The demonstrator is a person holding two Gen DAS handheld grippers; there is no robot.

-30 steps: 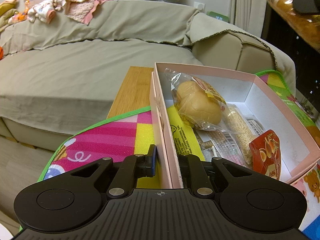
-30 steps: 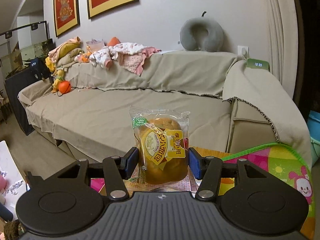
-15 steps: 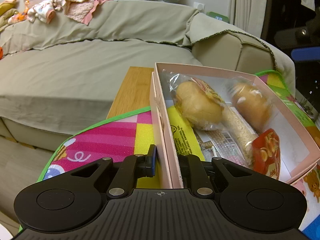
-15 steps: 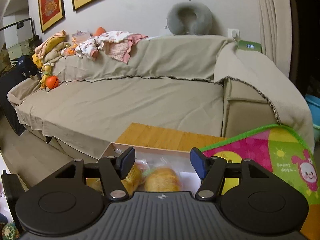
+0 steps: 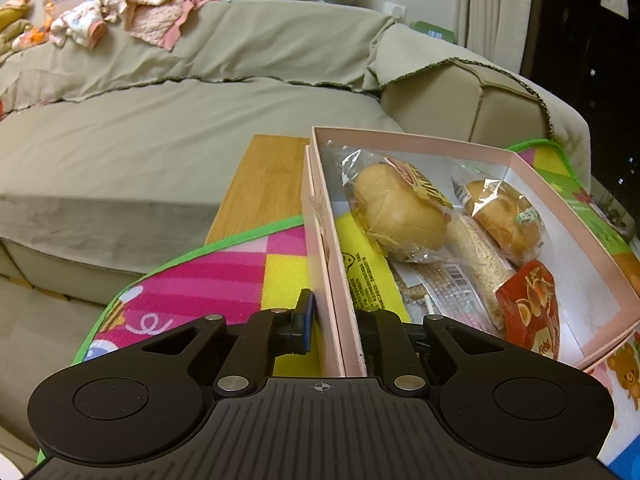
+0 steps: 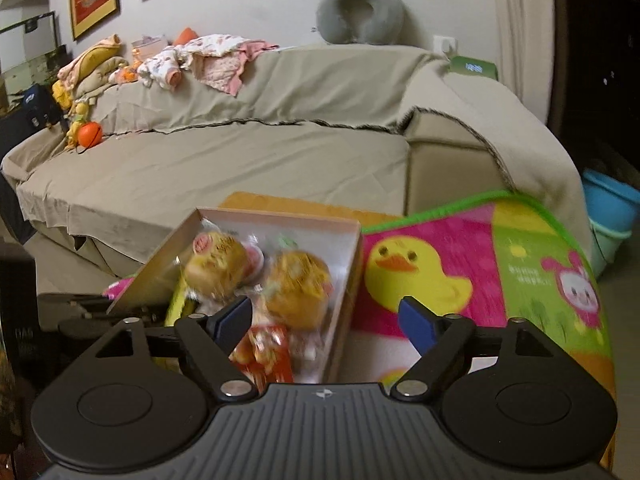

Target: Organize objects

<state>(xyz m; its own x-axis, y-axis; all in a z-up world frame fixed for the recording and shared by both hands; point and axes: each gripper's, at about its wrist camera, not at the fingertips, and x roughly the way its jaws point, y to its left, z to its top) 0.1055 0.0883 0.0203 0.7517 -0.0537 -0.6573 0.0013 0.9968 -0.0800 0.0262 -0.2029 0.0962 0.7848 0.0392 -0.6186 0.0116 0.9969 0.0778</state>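
A pink cardboard box (image 5: 576, 216) stands on a colourful play mat (image 5: 208, 280). My left gripper (image 5: 334, 320) is shut on the box's near left wall. Inside lie two wrapped bread buns, one on the left (image 5: 396, 210) and one on the right (image 5: 504, 220), a red snack packet (image 5: 528, 312) and other packets. In the right wrist view my right gripper (image 6: 326, 320) is open and empty above the box's (image 6: 344, 304) right wall. The two buns (image 6: 216, 264) (image 6: 298, 288) and the red packet (image 6: 264, 352) show there, blurred.
A beige covered sofa (image 5: 160, 128) runs behind the wooden table (image 5: 264, 184), with clothes (image 6: 208, 60) and a grey neck pillow (image 6: 360, 14) on its back. An orange ball (image 6: 90, 135) lies at its left end. Blue tubs (image 6: 610, 208) stand at the right.
My right gripper held a wrapped bun, opened and dropped it into the box beside the first bun, then drew back to the right. My left gripper has kept its hold on the box.
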